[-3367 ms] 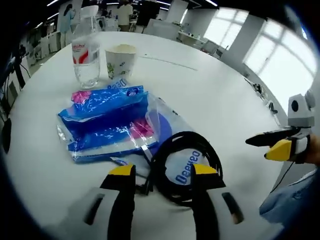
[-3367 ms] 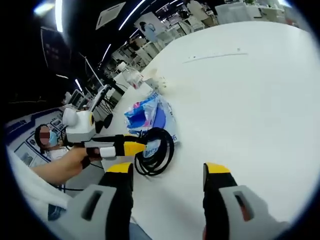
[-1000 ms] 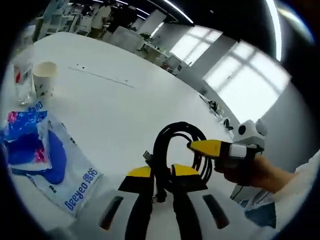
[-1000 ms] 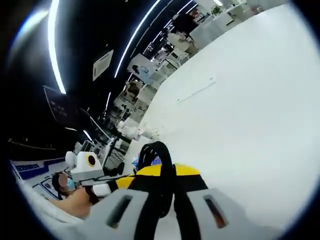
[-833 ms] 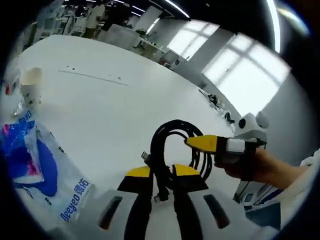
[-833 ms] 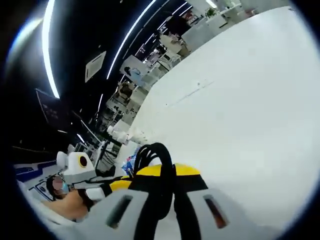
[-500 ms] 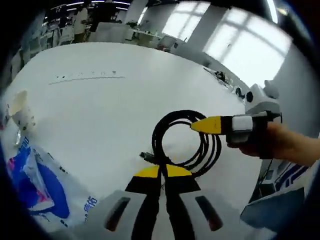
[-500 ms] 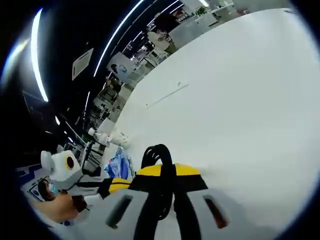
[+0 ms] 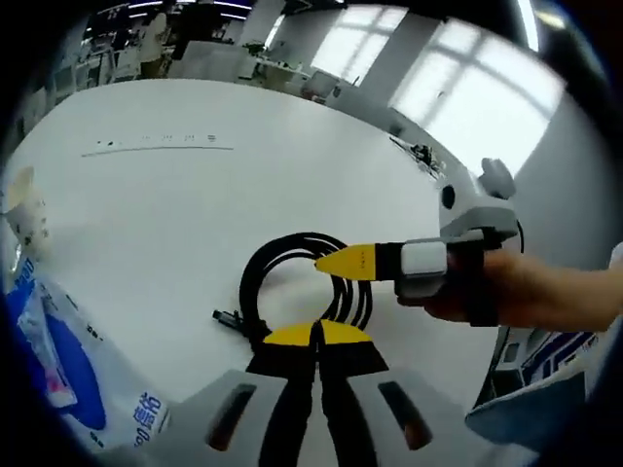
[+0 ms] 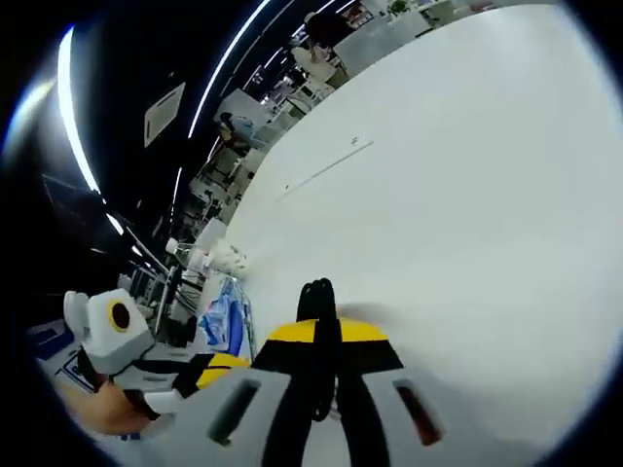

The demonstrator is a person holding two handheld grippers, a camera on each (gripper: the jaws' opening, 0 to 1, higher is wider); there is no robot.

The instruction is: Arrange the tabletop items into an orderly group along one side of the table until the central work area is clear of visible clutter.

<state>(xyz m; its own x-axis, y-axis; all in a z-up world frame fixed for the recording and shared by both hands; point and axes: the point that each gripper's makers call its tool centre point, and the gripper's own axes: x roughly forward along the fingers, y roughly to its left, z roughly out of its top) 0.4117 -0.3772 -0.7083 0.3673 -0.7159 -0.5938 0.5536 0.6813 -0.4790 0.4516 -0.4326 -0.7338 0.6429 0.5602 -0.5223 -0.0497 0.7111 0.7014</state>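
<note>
- On the white bench [image 9: 195,195], in the left gripper view, a coiled black cable [image 9: 292,282] sits near the lower middle, one plug end sticking out to its left side.
- Left gripper [image 9: 313,336] has its yellow-tipped fingers [image 9: 288,336] clenched on the near edge of the cable coil.
- Right gripper [image 9: 341,261] comes in from the right of that view, held by a person's hand [image 9: 526,292]; its yellow tip lies across the far side of the same coil.
- At the left edge of the left gripper view lies a blue and clear plastic bag [image 9: 58,379] with printed lettering, flat on the bench, and beyond it a paper cup [image 9: 27,212] stands upright.
- Seen from the right gripper view, the right gripper [image 10: 326,336] is pinched tight on the cable [image 10: 318,297], whose black loops rise just above the yellow tips.
- Left gripper [image 10: 209,365] shows at the lower left of that view, close beside the right one.
- Farther off on the bench [image 10: 467,195], the blue bag [image 10: 222,313] and the paper cup [image 10: 226,258] sit near the left edge, well apart from the bare middle.
</note>
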